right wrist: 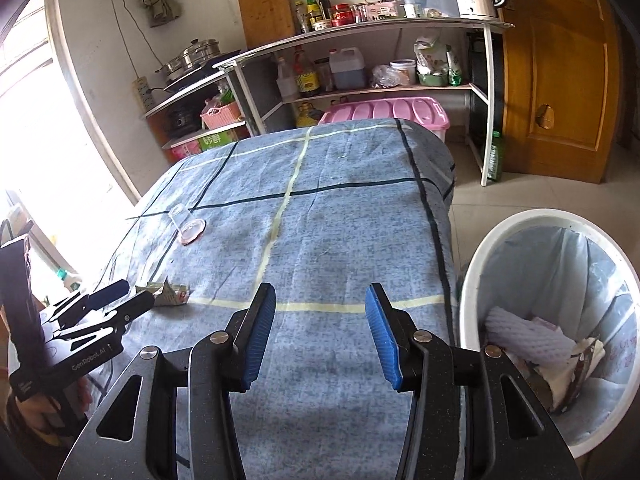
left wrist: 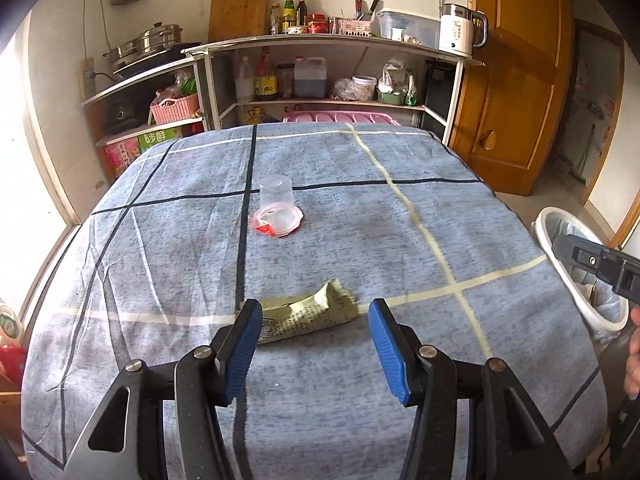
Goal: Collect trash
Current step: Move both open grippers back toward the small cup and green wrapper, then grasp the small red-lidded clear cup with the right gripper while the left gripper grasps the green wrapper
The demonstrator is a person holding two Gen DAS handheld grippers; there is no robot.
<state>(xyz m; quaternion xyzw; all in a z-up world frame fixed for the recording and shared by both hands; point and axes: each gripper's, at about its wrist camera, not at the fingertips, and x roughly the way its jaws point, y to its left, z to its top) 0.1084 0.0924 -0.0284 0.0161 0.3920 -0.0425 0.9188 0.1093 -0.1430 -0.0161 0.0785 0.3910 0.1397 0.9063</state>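
Left wrist view
Left gripper [left wrist: 316, 320]: jaws spread, nothing pinched; blue pads hang over the desk [left wrist: 400, 240] with its blue checked cloth.
Crumpled wrapper [left wrist: 316, 314]: greenish printed packet lying flat on the cloth, just beyond and between the fingertips, its left end hidden behind the left pad; whether a pad touches it I cannot tell.
Clear plastic cup [left wrist: 276, 192]: at about 12 o'clock from the wrapper, well apart, mid-desk.
Round clear lid [left wrist: 280, 220]: red-rimmed, lying flat against the cup's near side, with a red scrap [left wrist: 265, 229] at its left edge.
Trash bin [left wrist: 560, 240]: white, lined with a pale blue bag, at 3 o'clock beside the desk's right edge.
Right gripper [left wrist: 588, 258]: only a black part shows, in front of the bin; its jaws cannot be judged here.

Right wrist view
Right gripper [right wrist: 320, 316]: jaws spread and empty, over the cloth near the desk's right edge.
Trash bin [right wrist: 472, 280]: at 3 o'clock from the gripper, on the floor just beside the desk; inside lie a pale purple ribbed piece [right wrist: 524, 340] and other crumpled trash.
Left gripper [right wrist: 128, 294]: at 9 o'clock, jaws apart, tips at the crumpled wrapper [right wrist: 170, 292].
Person's hand [right wrist: 36, 408]: holds the left gripper's handle at the lower left.
Clear plastic cup [right wrist: 180, 218]: at 11 o'clock, tilted as seen here, with the round clear lid [right wrist: 194, 232] touching it.
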